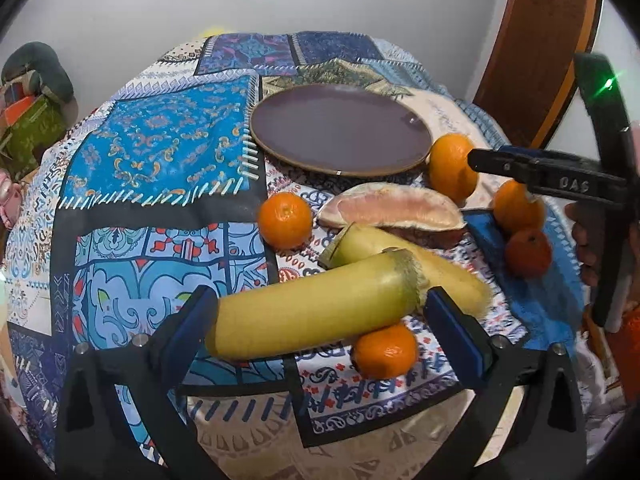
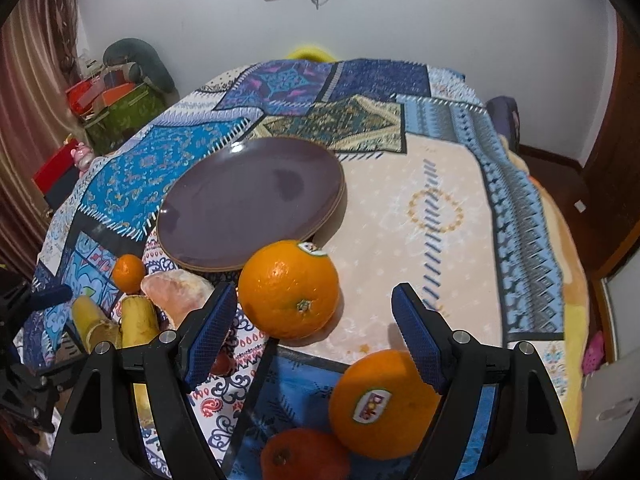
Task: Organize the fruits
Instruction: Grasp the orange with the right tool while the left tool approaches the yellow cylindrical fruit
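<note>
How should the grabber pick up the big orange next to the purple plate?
Grip the big orange across its round middle, one pad on each side, coming down from above and in front. It is a ball, so the widest part holds best. The right gripper is open, and the plate crowds its far side.

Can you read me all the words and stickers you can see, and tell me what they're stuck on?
"Dole": sticker on the near orange, a bit blurred.
"DAS": raised letters on the right gripper body, as best they read.
Sticker on the far orange: too small to read.
Nothing else readable.
</note>
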A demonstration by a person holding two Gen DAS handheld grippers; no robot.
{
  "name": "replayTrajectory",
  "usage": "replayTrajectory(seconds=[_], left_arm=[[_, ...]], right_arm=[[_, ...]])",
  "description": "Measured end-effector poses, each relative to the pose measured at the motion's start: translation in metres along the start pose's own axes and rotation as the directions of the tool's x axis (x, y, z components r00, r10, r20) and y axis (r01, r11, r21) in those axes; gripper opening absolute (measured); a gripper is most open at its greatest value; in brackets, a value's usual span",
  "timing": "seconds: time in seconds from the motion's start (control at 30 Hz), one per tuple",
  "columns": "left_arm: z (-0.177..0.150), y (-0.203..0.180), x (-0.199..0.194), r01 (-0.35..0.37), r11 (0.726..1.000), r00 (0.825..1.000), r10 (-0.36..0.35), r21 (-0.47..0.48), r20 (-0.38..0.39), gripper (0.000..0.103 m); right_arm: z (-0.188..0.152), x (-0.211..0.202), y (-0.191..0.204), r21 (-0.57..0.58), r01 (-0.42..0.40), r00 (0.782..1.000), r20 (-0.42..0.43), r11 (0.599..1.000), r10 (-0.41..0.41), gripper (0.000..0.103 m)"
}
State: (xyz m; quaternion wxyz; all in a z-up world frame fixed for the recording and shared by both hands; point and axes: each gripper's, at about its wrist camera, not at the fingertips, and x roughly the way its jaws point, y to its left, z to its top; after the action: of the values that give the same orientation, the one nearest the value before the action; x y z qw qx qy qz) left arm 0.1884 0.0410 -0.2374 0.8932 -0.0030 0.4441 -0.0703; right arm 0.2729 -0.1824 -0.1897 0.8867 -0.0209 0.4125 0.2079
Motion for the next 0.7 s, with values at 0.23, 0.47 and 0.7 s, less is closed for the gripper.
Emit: replayTrajectory(seconds=[0.23, 0.47, 0.7], left_arm=[[0.011, 0.003, 0.017, -0.030, 0.999, 1.000, 0.030, -0.036, 0.003, 0.103], [0.015, 0.011, 0.013, 0.000, 0.998, 1.000, 0.001, -0.061, 0.019, 0.084], [0.026, 0.012, 0.006, 0.041, 0.996, 0.998, -0.036, -0.080, 0.057, 0.056]], right_arm=[[-0.002, 0.012, 0.004, -0.007, -0.021, 0.999, -0.028, 1.000, 0.020, 0.077], [0.001, 0.023, 0.006, -0.007, -0.027, 0.999, -0.038, 1.000, 0.027, 0.077], [0.001, 0.032, 0.013, -0.012, -0.052, 0.997, -0.051, 0.999, 0.051, 0.077]])
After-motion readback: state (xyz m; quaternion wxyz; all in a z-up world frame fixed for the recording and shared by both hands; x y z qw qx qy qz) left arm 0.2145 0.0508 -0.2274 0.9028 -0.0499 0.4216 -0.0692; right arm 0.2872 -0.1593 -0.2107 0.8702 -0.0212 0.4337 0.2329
